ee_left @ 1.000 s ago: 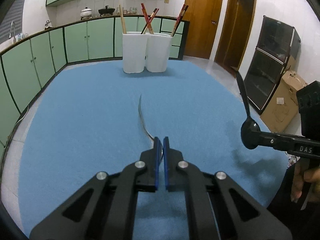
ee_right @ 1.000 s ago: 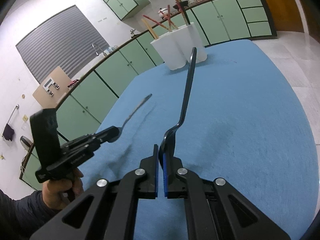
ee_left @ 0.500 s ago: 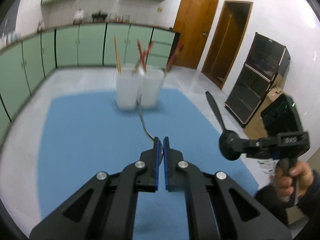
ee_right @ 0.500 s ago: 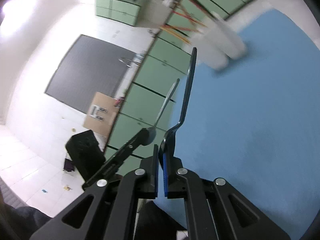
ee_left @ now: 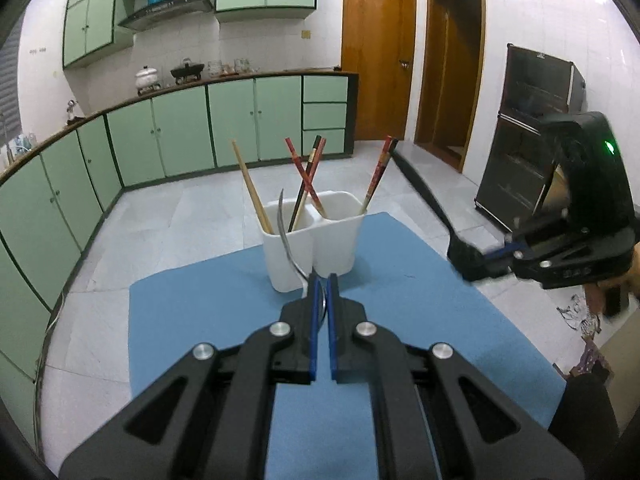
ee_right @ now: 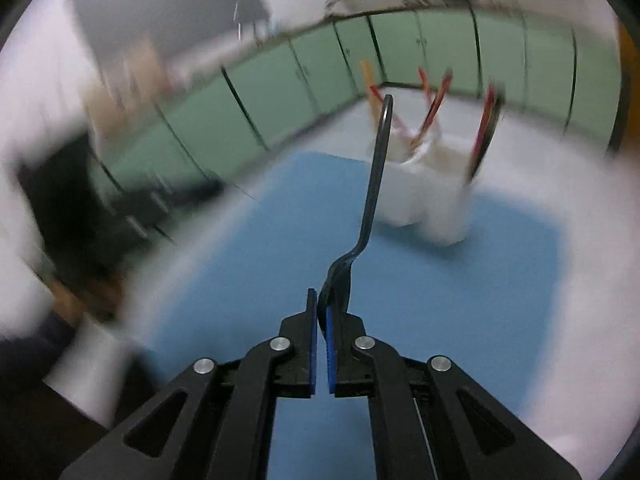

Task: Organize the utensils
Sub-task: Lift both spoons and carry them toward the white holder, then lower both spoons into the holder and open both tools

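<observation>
Item: metal spoon (ee_left: 289, 236), clenched by its bowl in my left jaws (ee_left: 322, 294). Item: black spoon (ee_right: 374, 184), likewise in my right jaws (ee_right: 322, 312). Both lifted off the blue counter mat (ee_left: 400, 280) since a second ago; white holder (ee_left: 312, 240) now below, insertion seems next.

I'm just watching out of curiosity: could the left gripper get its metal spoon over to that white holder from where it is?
Probably yes. The left gripper is shut on the metal spoon, and nothing stands between it and the white holder.
</observation>
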`<state>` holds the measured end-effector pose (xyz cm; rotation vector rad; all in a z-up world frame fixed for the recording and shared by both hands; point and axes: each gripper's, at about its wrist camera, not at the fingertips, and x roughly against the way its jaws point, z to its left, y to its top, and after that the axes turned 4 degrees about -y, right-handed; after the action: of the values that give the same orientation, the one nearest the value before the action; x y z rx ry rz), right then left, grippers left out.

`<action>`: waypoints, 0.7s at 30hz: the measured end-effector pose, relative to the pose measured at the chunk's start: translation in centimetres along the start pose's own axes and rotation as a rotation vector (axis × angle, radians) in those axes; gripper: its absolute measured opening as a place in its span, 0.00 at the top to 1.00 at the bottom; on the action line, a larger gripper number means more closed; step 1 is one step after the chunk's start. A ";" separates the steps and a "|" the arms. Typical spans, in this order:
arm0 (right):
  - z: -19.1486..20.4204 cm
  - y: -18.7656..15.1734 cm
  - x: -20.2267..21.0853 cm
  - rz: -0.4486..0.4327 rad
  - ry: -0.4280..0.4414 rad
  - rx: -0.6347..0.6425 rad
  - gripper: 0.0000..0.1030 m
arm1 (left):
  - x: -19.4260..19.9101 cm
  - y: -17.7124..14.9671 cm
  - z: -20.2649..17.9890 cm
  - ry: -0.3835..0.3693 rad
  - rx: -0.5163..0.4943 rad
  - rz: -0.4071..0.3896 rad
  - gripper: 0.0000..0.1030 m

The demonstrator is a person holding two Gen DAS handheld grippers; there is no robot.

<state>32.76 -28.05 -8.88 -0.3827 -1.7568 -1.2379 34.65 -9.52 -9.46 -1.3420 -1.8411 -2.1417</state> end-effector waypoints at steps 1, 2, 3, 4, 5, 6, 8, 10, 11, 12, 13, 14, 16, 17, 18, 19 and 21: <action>0.7 0.4 -0.2 0.021 -0.074 0.082 0.96 | -0.3 0.2 0.3 0.003 -0.001 0.009 0.97; 1.4 0.6 -0.4 0.046 -0.184 0.191 0.96 | -0.8 0.5 0.7 0.001 0.000 0.028 0.97; 2.2 1.0 -1.0 0.088 -0.291 0.319 0.96 | -1.2 0.6 0.9 -0.013 0.007 0.042 0.97; 2.6 1.1 -1.5 0.121 -0.361 0.409 0.96 | -1.5 0.9 1.1 -0.024 0.010 0.054 0.97; 3.0 1.2 -1.9 0.140 -0.436 0.491 0.96 | -1.9 1.2 1.1 -0.019 -0.001 0.070 0.97; 3.4 1.0 -2.5 0.171 -0.543 0.625 0.96 | -2.1 1.6 1.1 -0.016 -0.013 0.082 0.97; 3.4 1.0 -3.1 0.206 -0.634 0.753 0.96 | -2.5 2.3 1.1 -0.020 -0.032 0.107 0.97; 3.2 0.7 -3.6 0.238 -0.782 0.954 0.96 | -3.0 3.2 1.4 -0.029 -0.041 0.138 0.97; 3.1 0.6 -3.7 0.242 -0.829 1.010 0.96 | -3.4 3.5 1.6 -0.041 -0.030 0.151 0.97; 2.9 0.3 -4.0 0.253 -0.903 1.117 0.96 | -3.9 3.9 2.1 -0.055 -0.009 0.181 0.97; 2.5 -0.1 -4.1 0.271 -0.936 1.173 0.96 | -4.3 4.2 2.5 -0.067 0.011 0.196 0.97; 2.1 -0.3 -4.2 0.278 -0.957 1.210 0.96 | -5.0 4.7 2.8 -0.082 0.027 0.222 0.97; 1.2 -0.4 -4.8 0.300 -1.012 1.334 0.96 | -6.7 5.1 3.8 -0.113 0.077 0.291 0.97; 0.8 -0.6 -5.0 0.317 -1.036 1.393 0.96 | -7.3 5.4 4.2 -0.116 0.095 0.309 0.97; 0.3 -0.7 -5.1 0.321 -1.049 1.441 0.96 | -8.0 5.6 4.4 -0.111 0.097 0.333 0.97; 0.0 -0.6 -5.2 0.334 -1.058 1.476 0.96 | -8.2 5.9 4.5 -0.101 0.097 0.336 0.97; -1.7 -0.6 -5.5 0.355 -1.084 1.558 0.96 | -8.6 6.8 4.5 -0.094 0.087 0.343 0.97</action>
<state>36.10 -28.42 -13.63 -0.3604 -2.7294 0.9655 46.21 -12.18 -9.42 -1.6242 -1.5699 -1.8369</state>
